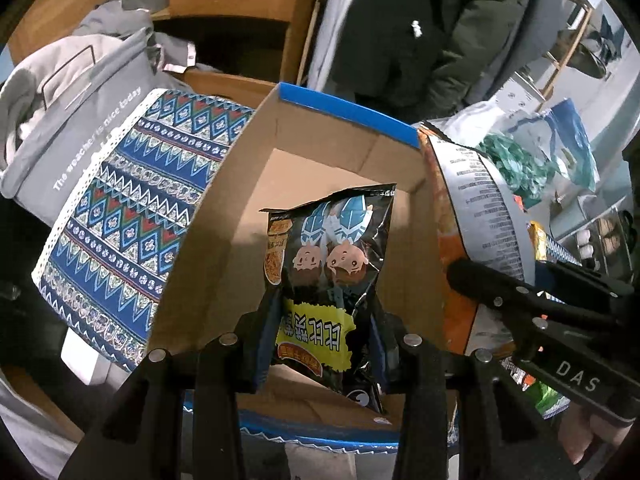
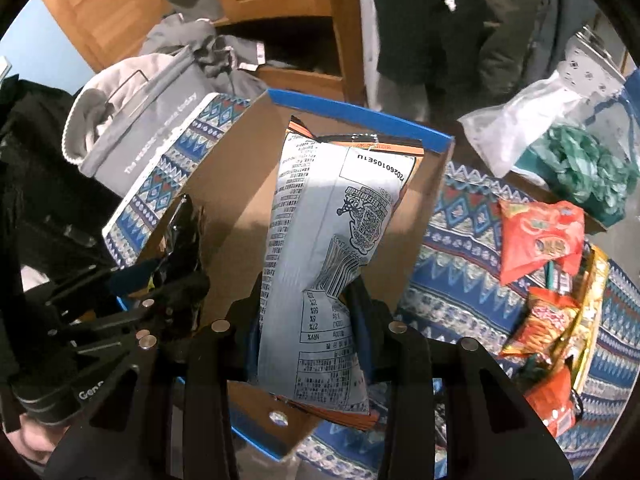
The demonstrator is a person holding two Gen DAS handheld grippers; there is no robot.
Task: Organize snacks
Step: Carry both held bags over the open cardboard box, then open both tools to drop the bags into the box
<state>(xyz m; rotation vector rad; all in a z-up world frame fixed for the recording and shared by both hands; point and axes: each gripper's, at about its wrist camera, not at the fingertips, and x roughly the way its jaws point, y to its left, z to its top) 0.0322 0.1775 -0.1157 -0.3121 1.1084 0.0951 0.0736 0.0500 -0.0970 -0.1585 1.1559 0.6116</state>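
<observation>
Tongs [image 1: 320,320] clamp crinkly black foil packet [image 1: 332,256]; cardboard box [image 1: 224,208] below.

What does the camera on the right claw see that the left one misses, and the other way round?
Only the right wrist view shows the pile of red and orange snack packets lying on the patterned cloth.

Only the left wrist view shows the printed front of the black snack bag that the left claw grips.

Both show the open cardboard box, the silver-backed bag in the right claw, and the grey bag.
</observation>
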